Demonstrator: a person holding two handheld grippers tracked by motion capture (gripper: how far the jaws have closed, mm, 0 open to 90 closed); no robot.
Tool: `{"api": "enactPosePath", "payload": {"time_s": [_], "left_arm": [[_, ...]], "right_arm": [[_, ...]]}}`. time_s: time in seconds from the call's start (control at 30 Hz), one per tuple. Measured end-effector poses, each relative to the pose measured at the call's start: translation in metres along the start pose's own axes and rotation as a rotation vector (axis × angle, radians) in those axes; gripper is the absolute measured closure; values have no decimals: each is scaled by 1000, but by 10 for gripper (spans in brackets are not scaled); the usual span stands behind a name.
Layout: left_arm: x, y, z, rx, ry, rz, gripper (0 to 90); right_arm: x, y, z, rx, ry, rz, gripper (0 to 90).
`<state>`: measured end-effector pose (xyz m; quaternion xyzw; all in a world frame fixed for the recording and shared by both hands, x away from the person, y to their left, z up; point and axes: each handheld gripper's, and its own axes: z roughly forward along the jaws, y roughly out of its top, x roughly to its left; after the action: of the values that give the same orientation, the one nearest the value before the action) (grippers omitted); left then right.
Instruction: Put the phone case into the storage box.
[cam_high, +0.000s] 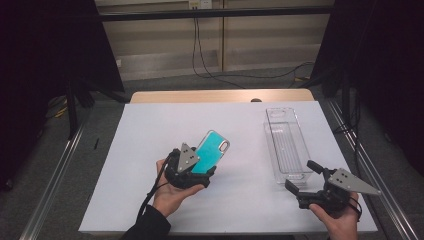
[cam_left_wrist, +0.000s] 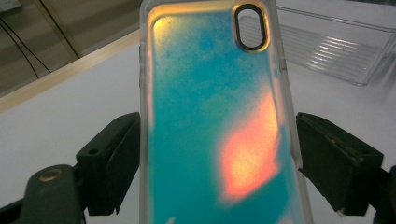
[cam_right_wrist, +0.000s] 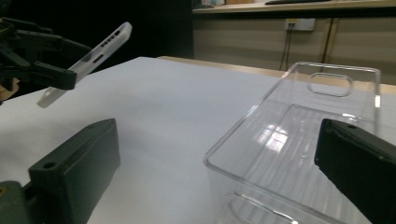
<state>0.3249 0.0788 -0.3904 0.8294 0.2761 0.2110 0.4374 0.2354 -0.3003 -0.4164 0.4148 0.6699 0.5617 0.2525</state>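
Observation:
A teal phone case (cam_high: 212, 150) with a clear rim is held off the white table cover (cam_high: 145, 125), tilted up toward the far right. My left gripper (cam_high: 200, 169) is shut on its lower half; in the left gripper view both pads (cam_left_wrist: 123, 158) press the long edges of the case (cam_left_wrist: 210, 107). From the right gripper view the case (cam_right_wrist: 88, 58) shows edge-on at upper left. A clear plastic tray (cam_high: 301, 135) lies lengthwise at the right. My right gripper (cam_high: 302, 176) stands open just before the tray's near end, its jaws wide apart and holding nothing (cam_right_wrist: 217, 140).
The tray's near corner (cam_right_wrist: 243, 121) lies just ahead of the right jaws, and the tray (cam_left_wrist: 336, 51) also appears beyond the case. A wooden table edge (cam_high: 200, 96) runs along the far side. Metal rails (cam_high: 55, 170) flank the table, and cables lie on the floor behind.

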Motion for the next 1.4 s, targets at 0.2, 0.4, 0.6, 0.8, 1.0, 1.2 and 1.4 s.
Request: {"api": "enactPosePath", "payload": {"time_s": [0.2, 0.4, 0.6, 0.8, 1.0, 1.2, 1.4], "left_arm": [[-5, 1, 4, 0, -5, -5, 169], [-11, 2, 5, -6, -3, 4, 170], [-20, 4, 7, -10, -2, 10, 170], [-26, 5, 10, -7, -2, 21, 170], [-32, 9, 15, -10, -1, 33, 170], [-39, 10, 22, -10, -1, 46, 170], [-40, 10, 24, -9, 5, 54, 170]], "right_arm": [[3, 3, 5, 7, 43, -1, 47], [8, 6, 12, 30, 87, -5, 80], [18, 10, 20, 58, 107, -6, 123], [24, 15, 26, 99, 133, -15, 124], [29, 21, 35, 127, 135, -6, 138], [31, 24, 44, 173, 129, 0, 181], [32, 27, 51, 196, 115, 33, 157]]}}
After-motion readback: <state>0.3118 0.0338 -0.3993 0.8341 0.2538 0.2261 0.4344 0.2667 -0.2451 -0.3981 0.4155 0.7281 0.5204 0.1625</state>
